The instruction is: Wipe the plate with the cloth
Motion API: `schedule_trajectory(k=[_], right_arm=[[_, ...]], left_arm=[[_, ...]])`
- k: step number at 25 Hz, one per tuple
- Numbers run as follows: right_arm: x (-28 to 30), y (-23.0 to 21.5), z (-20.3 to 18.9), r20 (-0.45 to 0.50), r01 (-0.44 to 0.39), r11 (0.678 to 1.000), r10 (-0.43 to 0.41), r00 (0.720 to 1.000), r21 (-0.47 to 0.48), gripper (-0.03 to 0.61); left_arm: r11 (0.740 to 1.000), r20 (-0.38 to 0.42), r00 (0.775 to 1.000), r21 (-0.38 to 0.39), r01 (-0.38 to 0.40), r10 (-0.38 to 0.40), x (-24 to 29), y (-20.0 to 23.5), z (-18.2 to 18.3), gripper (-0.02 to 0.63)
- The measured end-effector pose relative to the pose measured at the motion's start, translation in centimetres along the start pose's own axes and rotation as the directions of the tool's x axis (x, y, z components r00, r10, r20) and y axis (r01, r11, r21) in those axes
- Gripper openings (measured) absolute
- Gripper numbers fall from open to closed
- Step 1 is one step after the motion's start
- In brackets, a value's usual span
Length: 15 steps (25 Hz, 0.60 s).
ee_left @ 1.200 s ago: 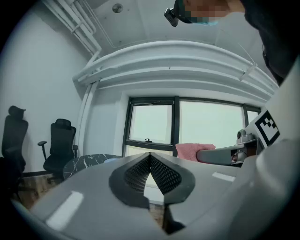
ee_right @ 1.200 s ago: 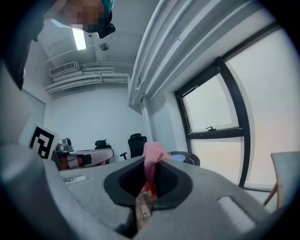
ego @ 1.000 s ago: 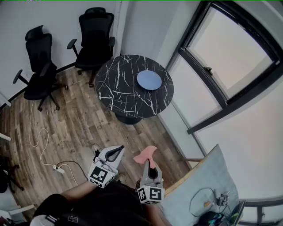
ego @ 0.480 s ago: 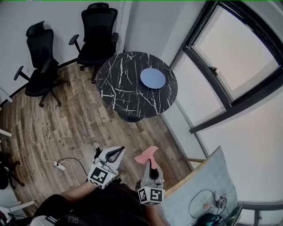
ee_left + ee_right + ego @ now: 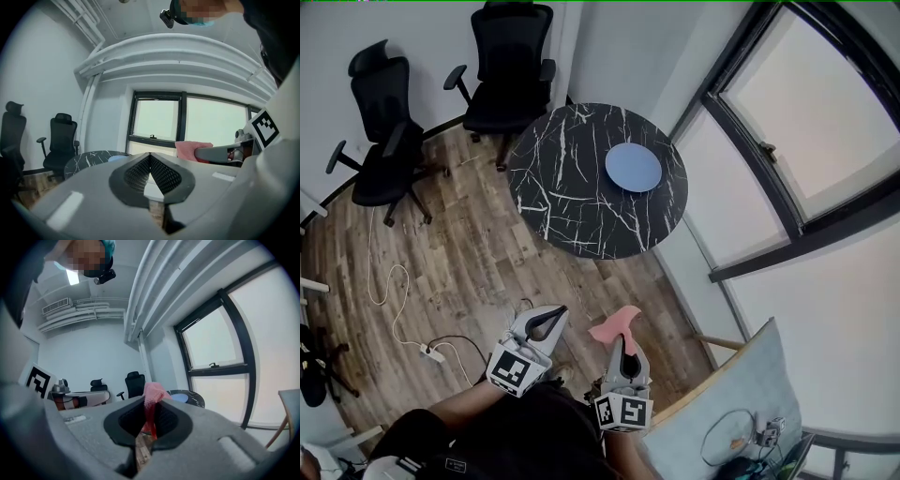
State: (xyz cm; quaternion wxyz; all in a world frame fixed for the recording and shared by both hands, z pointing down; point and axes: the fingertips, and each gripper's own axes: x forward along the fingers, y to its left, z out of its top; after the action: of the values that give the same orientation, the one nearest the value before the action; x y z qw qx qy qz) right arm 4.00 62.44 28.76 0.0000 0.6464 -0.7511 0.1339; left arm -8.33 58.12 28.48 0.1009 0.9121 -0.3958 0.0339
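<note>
**A:** At the left edge?
**B:** Two black office chairs (image 5: 384, 112) against the wall. Below them, a white power strip (image 5: 431, 353) and its cable on the wood floor (image 5: 459, 272).
**A:** Toward the middle?
**B:** Round black marble table (image 5: 558, 202), blue plate (image 5: 633, 167) lying flat on its right half, on the side nearer the window (image 5: 806, 103).
**A:** And the left gripper (image 5: 553, 316)?
**B:** Low in the head view, well short of the table, pointed toward it. Jaws pressed together, nothing between them.
**A:** The right gripper (image 5: 622, 339)?
**B:** Just beside the left one, aimed the same way. Jaws clamped on the pink cloth (image 5: 612, 325), a bunched end sticking out past the tips. Held over the floor, well apart from the plate.
</note>
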Motion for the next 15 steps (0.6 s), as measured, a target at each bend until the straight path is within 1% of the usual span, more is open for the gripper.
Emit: schedule_trajectory(k=[3, 8, 11, 15], right_arm=[[2.5, 0.5, 0.8, 0.001, 0.021, 1.0, -0.021, 1.0, -0.014, 0.017], [7.1, 1.8, 1.1, 0.001, 0.03, 0.999, -0.03, 1.0, -0.019, 0.017], [9.6, 2.9, 1.7, -0.003, 0.031, 0.999, -0.032, 0.999, -0.029, 0.017], [12.3, 4.4, 2.2, 0.0, 0.043, 0.998, -0.043, 0.999, -0.036, 0.018]], left_arm=[[1.0, 0.006, 1.0, 0.001, 0.013, -0.013, 1.5, 2.4, 0.9, 0.0], [1.0, 0.029, 0.999, -0.001, 0.029, -0.029, 3.8, 6.5, 2.1, 0.0], [0.999, 0.03, 0.999, -0.009, 0.041, -0.041, 4.7, 8.7, 3.1, 0.0], [0.999, 0.053, 0.997, 0.001, 0.049, -0.049, 5.4, 11.9, 3.4, 0.0]])
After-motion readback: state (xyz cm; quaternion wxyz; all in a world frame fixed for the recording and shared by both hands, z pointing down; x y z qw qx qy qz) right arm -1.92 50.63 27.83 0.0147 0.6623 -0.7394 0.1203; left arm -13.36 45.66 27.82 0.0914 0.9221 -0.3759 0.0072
